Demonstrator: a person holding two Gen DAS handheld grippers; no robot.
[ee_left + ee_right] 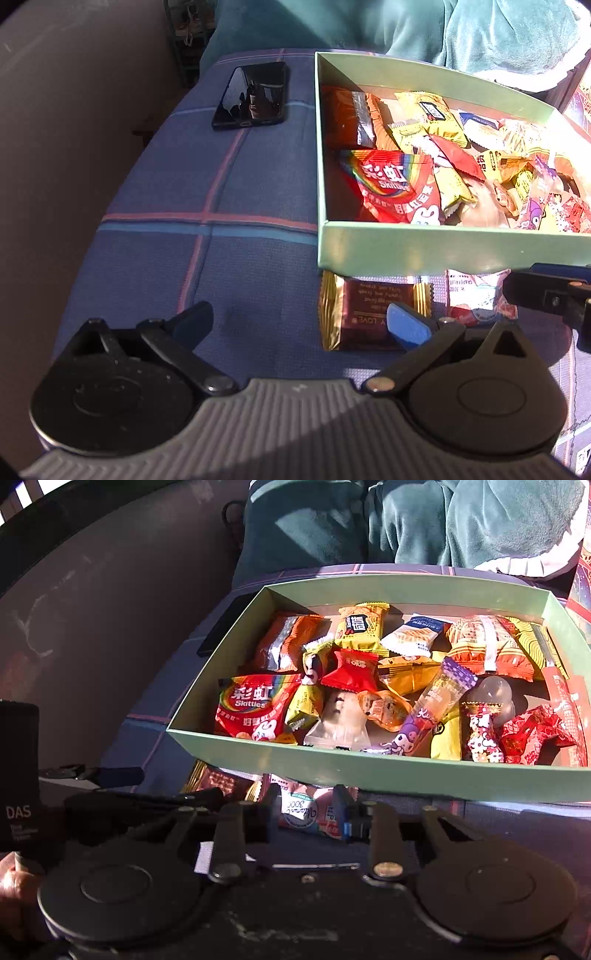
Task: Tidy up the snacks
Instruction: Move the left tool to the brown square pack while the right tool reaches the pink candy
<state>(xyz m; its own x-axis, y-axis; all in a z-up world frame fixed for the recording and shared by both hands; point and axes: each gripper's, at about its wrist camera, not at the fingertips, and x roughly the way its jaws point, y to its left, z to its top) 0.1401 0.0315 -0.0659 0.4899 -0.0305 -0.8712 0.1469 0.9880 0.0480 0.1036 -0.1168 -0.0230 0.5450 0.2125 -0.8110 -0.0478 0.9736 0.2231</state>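
My left gripper (pixel 299 325) is spread wide with nothing between its fingers; its right blue fingertip (pixel 408 325) overlaps the near end of a dark red and gold snack packet (pixel 369 310), though I cannot tell whether it touches it. That packet lies flat on the blue plaid cloth (pixel 207 206), just beside the near wall of the pale green box (pixel 424 251). To its right, also outside the box and against the same wall, lies a pink and white packet (pixel 476 299) with printed text. My right gripper (pixel 307 814) is narrowed around this pink and white packet (pixel 314 814): the packet sits between the two fingers, and the pads appear to press its sides. In the left wrist view the right gripper (pixel 554 295) enters only at the right edge, next to the same packet. The box interior is loaded with loose snacks: a red Skittles bag (pixel 251 709) in the near left corner, an orange and silver packet (pixel 284 642) behind it, a yellow packet (pixel 362 629) toward the far wall, a small red packet (pixel 351 668) near the middle, and a purple-printed tube (pixel 432 705) lying diagonally. A black phone (pixel 251 96) rests screen-up on the cloth, well apart from the box's left wall. A teal garment (pixel 443 520) of a person sits beyond the far edge.
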